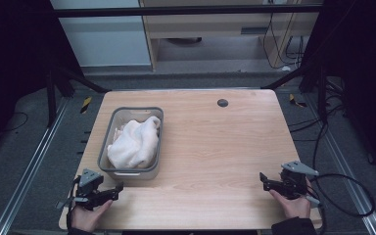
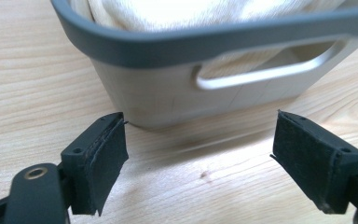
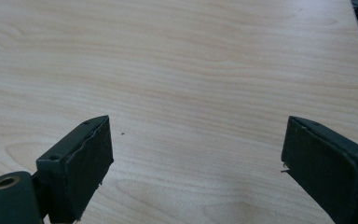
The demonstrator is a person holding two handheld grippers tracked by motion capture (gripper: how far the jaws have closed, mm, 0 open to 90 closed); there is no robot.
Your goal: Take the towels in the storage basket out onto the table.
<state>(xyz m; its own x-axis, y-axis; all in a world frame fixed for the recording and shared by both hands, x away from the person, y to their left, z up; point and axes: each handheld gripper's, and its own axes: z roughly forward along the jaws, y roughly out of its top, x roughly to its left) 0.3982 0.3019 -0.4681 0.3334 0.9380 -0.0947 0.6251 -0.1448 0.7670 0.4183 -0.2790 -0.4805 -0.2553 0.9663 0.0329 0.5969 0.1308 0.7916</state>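
One grey basket (image 1: pixel 108 147), one white towel (image 1: pixel 134 142) and two hand-held grippers were on or over a single light wooden tabletop (image 1: pixel 210 147). One small dark round fitting (image 1: pixel 222 103) was set into the tabletop near its far edge.

The basket was rectangular with rounded corners, a darker grey rim and paler walls; it stood on the left half of the tabletop, its long side running away from the person. In the left gripper view its near end wall (image 2: pixel 168 93) showed one slot handle (image 2: pixel 265 65), through which pale cloth was visible. The towel lay bunched and crumpled inside the basket, heaped above the rim (image 2: pixel 214 35), its folds soft and uneven.

The left hand-held gripper (image 1: pixel 117 188), held in a hand (image 1: pixel 89 215) at the near left corner, pointed at the basket's near end, just short of it and not touching. Its jaws stood wide apart with nothing between them. The right hand-held gripper (image 1: pixel 263 178), held in the other hand (image 1: pixel 293 205) at the near right, was well apart from the basket over bare wood; its jaws also stood wide and empty, with a cable (image 1: pixel 342 196) trailing off the right edge.
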